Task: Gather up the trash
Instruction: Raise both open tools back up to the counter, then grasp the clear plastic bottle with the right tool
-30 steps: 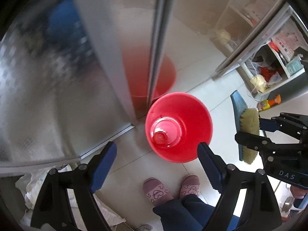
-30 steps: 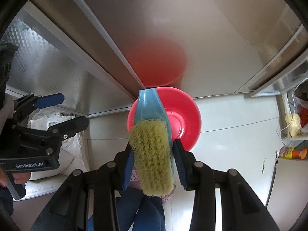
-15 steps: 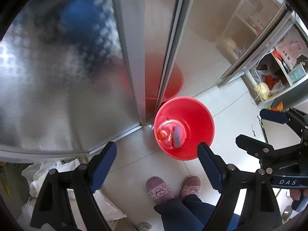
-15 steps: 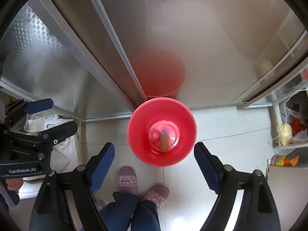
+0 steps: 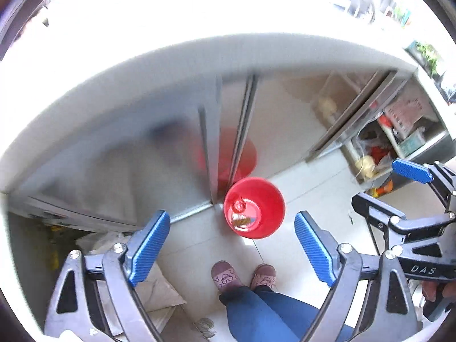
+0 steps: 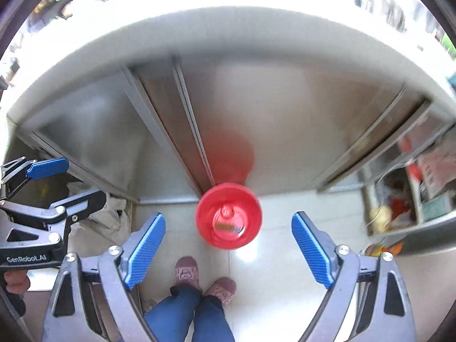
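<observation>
A red bucket (image 6: 228,216) is standing on the pale tiled floor (image 6: 285,256), just in front of steel cabinet doors (image 6: 270,119) that are mirroring its colour. Inside it are lying a clear container and what may be a brush (image 6: 226,226), though blur is hiding detail. The left gripper (image 5: 232,252) and right gripper (image 6: 228,252) are both hanging high above, jaws opening, nothing between them. Cluttered shelves (image 5: 399,139) are standing at the right.
</observation>
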`<state>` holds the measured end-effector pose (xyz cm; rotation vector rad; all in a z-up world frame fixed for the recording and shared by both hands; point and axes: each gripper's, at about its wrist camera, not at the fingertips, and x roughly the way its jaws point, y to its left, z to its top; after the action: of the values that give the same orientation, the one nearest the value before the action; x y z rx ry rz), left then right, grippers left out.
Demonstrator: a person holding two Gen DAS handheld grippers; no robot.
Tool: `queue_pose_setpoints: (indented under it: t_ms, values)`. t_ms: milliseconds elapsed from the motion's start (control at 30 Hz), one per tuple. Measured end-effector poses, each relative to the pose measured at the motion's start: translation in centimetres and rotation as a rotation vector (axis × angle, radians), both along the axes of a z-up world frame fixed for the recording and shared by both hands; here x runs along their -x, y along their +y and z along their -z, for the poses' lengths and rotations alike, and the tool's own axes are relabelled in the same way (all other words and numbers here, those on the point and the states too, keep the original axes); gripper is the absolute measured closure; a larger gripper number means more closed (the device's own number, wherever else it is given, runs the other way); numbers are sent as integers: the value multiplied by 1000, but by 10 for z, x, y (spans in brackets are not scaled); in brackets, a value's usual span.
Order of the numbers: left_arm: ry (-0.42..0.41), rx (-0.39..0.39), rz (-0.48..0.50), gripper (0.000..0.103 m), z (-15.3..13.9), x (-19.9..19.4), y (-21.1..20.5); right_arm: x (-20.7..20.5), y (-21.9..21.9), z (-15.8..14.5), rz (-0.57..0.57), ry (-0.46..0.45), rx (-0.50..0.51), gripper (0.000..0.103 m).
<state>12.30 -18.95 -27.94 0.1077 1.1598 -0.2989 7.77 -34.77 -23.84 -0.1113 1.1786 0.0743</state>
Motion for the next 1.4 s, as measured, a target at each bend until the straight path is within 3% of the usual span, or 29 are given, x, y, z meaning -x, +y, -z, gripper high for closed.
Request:
queue_pose_setpoints:
  t_ms: [267, 333, 433, 600, 767, 1033, 1400]
  values:
    - [-167, 13, -95, 8, -121, 22, 34, 3, 38, -124, -59, -212, 6, 5]
    - [-212, -13, -133, 0, -142, 23, 44, -4, 51, -140, -89, -231, -4, 5]
    - [-275, -51, -184, 0, -168, 20, 63, -15, 68, -159, -135, -258, -27, 4]
    - [-278, -73, -291, 0, -189, 4, 107, -33, 102, -176, -199, -263, -35, 2]
    - [-259, -88, -379, 0, -200, -18, 160, -61, 161, -190, -294, -254, -42, 2]
    - [-178, -55, -490, 0, -193, -60, 249, -122, 242, -177, -406, -213, -35, 2]
    - [-12, -71, -531, 0, -146, -113, 330, -177, 313, -129, -454, -43, -21, 2]
